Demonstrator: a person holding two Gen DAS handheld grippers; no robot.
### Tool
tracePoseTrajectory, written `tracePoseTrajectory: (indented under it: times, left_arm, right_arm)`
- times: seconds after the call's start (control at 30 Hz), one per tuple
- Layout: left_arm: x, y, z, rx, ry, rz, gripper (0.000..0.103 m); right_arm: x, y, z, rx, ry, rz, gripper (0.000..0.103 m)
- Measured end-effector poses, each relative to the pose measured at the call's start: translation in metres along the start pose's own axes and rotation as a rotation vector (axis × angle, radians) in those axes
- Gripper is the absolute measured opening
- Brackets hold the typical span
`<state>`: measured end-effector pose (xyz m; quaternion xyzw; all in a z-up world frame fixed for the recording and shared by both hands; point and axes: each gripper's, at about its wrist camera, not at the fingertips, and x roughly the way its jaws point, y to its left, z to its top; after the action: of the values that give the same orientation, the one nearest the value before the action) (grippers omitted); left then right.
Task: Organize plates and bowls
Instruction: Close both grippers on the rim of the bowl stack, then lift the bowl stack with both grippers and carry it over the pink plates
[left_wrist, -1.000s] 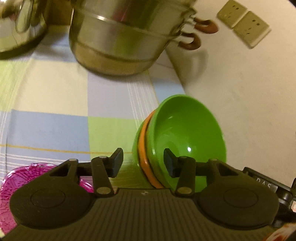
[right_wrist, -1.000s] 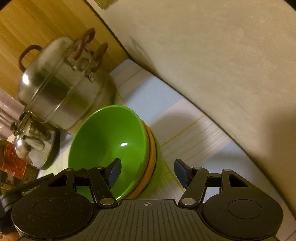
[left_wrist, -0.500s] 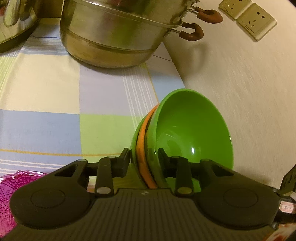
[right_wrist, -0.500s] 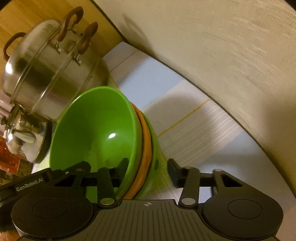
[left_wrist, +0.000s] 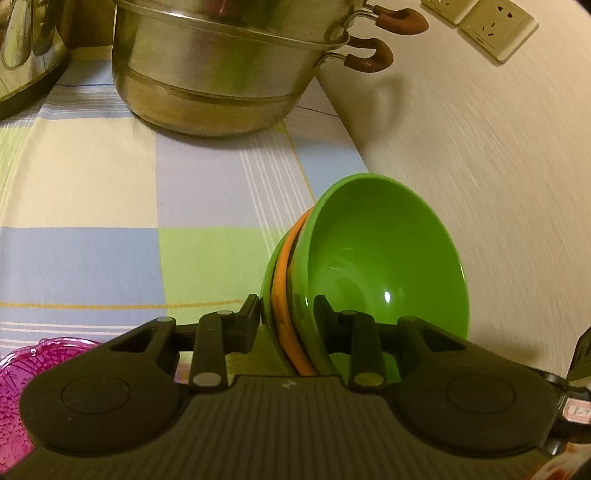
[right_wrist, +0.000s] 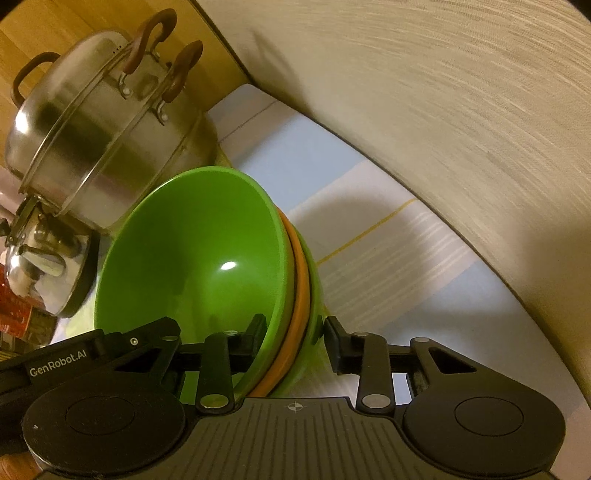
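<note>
Left claw (left_wrist: 286, 314) is closed down on the rims of a nested stack of bowls (left_wrist: 369, 266), one finger against the outer wall, the other inside the top bowl. Right claw (right_wrist: 295, 332) straddles the same stack (right_wrist: 207, 258) from the opposite side: its inner finger rests inside the top bowl, while its outer finger stands just off the bottom bowl's wall with a thin gap, so it is narrow but not yet clamped.

Largest first: a checked cloth covers the counter (left_wrist: 110, 206), which meets a pale wall (left_wrist: 480, 166). A big steel steamer pot (left_wrist: 221, 74) with brown handles sits further back, and a kettle (right_wrist: 40, 266) stands beside it. The stack, green over orange over green, sits tilted near the wall edge of the counter. A pink glass dish (left_wrist: 22, 373) lies at the near left corner.

The bowls look like thin, glossy plastic: probably light, stiff and slippery. Gripping across all three rims together, low on the wall, seems safest, since the nested bowls could slide apart.
</note>
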<state>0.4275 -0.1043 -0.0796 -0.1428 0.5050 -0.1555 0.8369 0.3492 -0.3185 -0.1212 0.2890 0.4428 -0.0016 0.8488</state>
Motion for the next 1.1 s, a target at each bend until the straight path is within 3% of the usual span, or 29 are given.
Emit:
tracePoseTrajectory:
  times: [0.53, 1.1]
  left_arm:
    - [-0.022, -0.012, -0.023, 0.027, -0.021, -0.001, 0.027]
    - [-0.083, -0.038, -0.055, 0.048, -0.065, -0.020, 0.027]
  right_arm:
    - [-0.028, -0.005, -0.016, -0.007, -0.006, 0.004, 0.033]
    - [-0.104, 0.001, -0.033, -0.026, -0.061, 0.015, 0.033]
